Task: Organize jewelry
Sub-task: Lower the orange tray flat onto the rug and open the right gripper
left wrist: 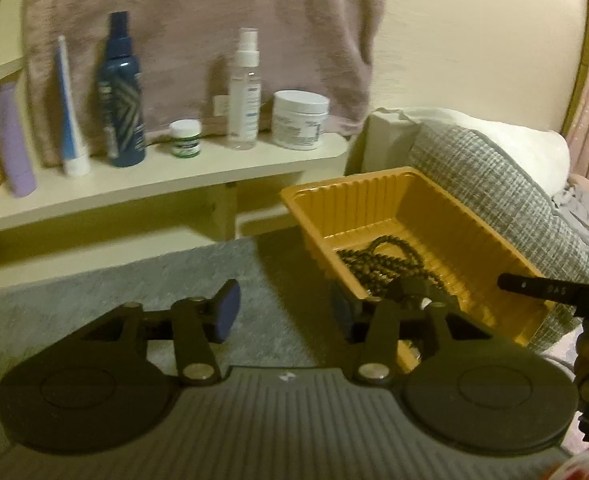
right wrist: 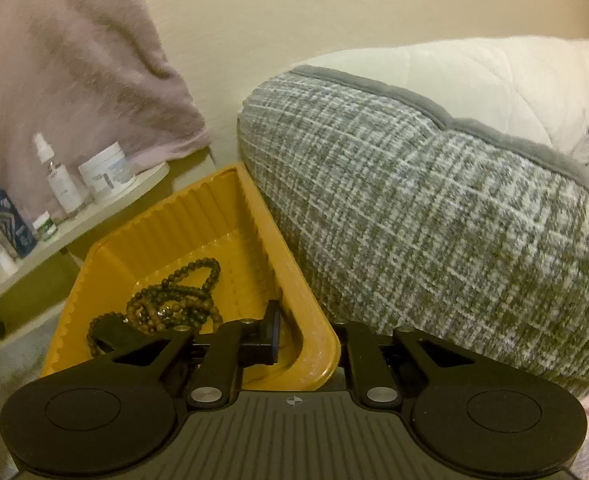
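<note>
The orange tray [left wrist: 378, 204] sits on grey carpet [left wrist: 142, 280], its far side touching a grey woven cushion [left wrist: 490, 184]. A dark beaded necklace [left wrist: 378, 260] lies heaped on the tray floor.

The left wrist view alone shows the left gripper [left wrist: 286, 312]: its 2 blue-padded fingers [left wrist: 228, 312] stand apart with only carpet between them, holding nothing, the right one just beside the tray's near wall. At 3 o'clock in this view the right gripper's black body reaches over the tray's rim. At 10 o'clock a cream shelf [left wrist: 166, 176] carries a lilac tube [left wrist: 14, 144], a blue-and-white tube [left wrist: 70, 120], a dark blue spray bottle [left wrist: 120, 96], a small green-banded jar [left wrist: 185, 138], a clear spray bottle [left wrist: 246, 92] and a white tub [left wrist: 300, 120], with a mauve towel [left wrist: 198, 24] hanging behind.

The right wrist view alone shows the right gripper [right wrist: 306, 344] drawn narrow on the tray's near corner wall [right wrist: 314, 340], 1 finger inside the tray, 1 outside. Here the necklace [right wrist: 170, 300] sits at 9 o'clock of that inner finger, and a white pillow [right wrist: 474, 76] shows behind the cushion [right wrist: 434, 208].
</note>
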Demonstrator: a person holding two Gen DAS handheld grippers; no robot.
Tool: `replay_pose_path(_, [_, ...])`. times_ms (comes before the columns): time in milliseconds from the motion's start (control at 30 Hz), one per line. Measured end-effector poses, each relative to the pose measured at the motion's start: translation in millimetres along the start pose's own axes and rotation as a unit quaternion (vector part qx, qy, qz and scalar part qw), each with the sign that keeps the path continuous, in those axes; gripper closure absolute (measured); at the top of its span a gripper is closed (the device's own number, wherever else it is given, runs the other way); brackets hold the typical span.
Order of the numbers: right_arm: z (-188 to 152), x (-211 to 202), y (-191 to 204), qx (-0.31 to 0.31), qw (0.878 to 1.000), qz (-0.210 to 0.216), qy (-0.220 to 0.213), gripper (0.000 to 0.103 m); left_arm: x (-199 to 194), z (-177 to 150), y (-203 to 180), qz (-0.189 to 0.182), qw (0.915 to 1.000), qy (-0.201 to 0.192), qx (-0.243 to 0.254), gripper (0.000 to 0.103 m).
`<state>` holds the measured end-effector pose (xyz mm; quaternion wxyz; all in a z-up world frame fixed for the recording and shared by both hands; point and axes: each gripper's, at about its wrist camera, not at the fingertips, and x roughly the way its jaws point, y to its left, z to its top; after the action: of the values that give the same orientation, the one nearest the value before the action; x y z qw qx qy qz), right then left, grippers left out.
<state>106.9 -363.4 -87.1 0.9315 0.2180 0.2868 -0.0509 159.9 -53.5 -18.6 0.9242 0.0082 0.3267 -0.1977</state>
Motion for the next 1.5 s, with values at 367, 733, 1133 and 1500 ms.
replay_pose_path(367, [0.3, -23.8, -0.4, -0.008, 1.000, -0.009, -0.013, 0.032, -21.6, -13.4, 14.0, 0.030, 0.9986, -0.016, -0.041, 0.021])
replay_pose_path(733, [13.4, -63.7, 13.5, -0.012, 0.999, -0.046, 0.019, 0.020, -66.0, -20.1, 22.3, 0.055, 0.9954, -0.037, -0.069, 0.003])
replay_pose_path(1133, [13.0, -114.8, 65.9, -0.061, 0.997, -0.003, 0.054, 0.014, -124.7, -38.6, 18.2, 0.084, 0.9930, -0.030, -0.078, 0.000])
replay_pose_path(1500, [-7.7, -136.8, 120.6, -0.142, 0.987, 0.046, 0.062, 0.014, -163.9, -50.4, 4.5, 0.122, 0.9896, -0.019, -0.074, 0.000])
